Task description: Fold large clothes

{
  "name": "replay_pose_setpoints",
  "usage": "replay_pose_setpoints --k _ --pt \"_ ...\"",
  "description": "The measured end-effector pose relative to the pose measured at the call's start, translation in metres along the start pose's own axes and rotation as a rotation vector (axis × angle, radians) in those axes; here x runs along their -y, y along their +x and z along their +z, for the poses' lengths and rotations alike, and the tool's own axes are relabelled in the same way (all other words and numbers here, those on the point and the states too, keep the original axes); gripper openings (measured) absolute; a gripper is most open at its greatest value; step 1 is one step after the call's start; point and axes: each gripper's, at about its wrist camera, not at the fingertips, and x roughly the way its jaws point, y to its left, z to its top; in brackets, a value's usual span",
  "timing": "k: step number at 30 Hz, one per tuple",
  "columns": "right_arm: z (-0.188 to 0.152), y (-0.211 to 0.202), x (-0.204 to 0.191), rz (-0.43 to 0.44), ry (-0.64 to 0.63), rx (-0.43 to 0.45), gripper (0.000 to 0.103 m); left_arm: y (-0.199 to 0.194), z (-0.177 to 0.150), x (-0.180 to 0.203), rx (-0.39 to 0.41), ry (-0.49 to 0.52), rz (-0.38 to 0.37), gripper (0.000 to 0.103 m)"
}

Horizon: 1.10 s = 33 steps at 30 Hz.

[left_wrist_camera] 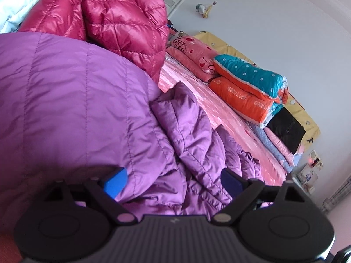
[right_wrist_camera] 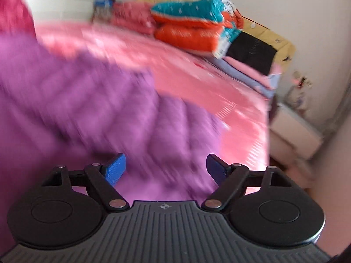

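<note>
Between folds: purple down jacket bunched on near left of pink bed. Left gripper and right gripper gaping, empty. Next, probably: pinching an edge.

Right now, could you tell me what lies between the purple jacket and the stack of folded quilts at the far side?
Only bare pink bedsheet lies between the purple jacket and the folded quilts; the left wrist view shows it sharply.

Purple quilted jacket, crumpled, lying on pink bed
</note>
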Motion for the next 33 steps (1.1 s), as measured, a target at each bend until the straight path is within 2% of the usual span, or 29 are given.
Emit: replay_pose_setpoints --k 3,6,10,12,16,19,21,28,30,33 --pt "-0.023 0.003 0.011 -0.071 -0.008 -0.023 0.1 0.002 -0.005 0.006 -0.009 0.04 0.007 0.092" --pt "-0.023 0.009 0.022 -0.093 0.059 -0.018 0.1 0.005 -0.009 0.01 -0.014 0.07 0.018 0.092" --pt "-0.01 0.038 0.038 -0.139 0.135 -0.004 0.101 0.009 -0.013 0.012 -0.028 0.093 0.029 0.092" --pt "-0.012 0.053 0.055 -0.157 0.211 -0.012 0.101 0.011 -0.015 0.013 -0.036 0.104 0.033 0.092" --pt "-0.027 0.068 0.098 -0.182 0.468 -0.072 0.103 0.014 -0.019 0.016 -0.045 0.131 0.036 0.093" --pt "-0.044 0.076 0.129 -0.14 0.644 -0.099 0.103 0.017 -0.021 0.018 -0.06 0.146 0.035 0.093" --pt "-0.049 0.076 0.134 -0.149 0.681 -0.099 0.103 0.018 -0.023 0.018 -0.066 0.154 0.037 0.093" --pt "-0.058 0.086 0.151 -0.08 0.781 -0.136 0.103 0.016 -0.023 0.017 -0.065 0.152 0.034 0.093" --pt "-0.056 0.083 0.146 -0.076 0.762 -0.141 0.103 0.016 -0.022 0.018 -0.058 0.148 0.032 0.093" --pt "-0.052 0.063 0.135 -0.098 0.661 -0.13 0.103 0.011 -0.021 0.022 -0.012 0.157 0.025 0.093"
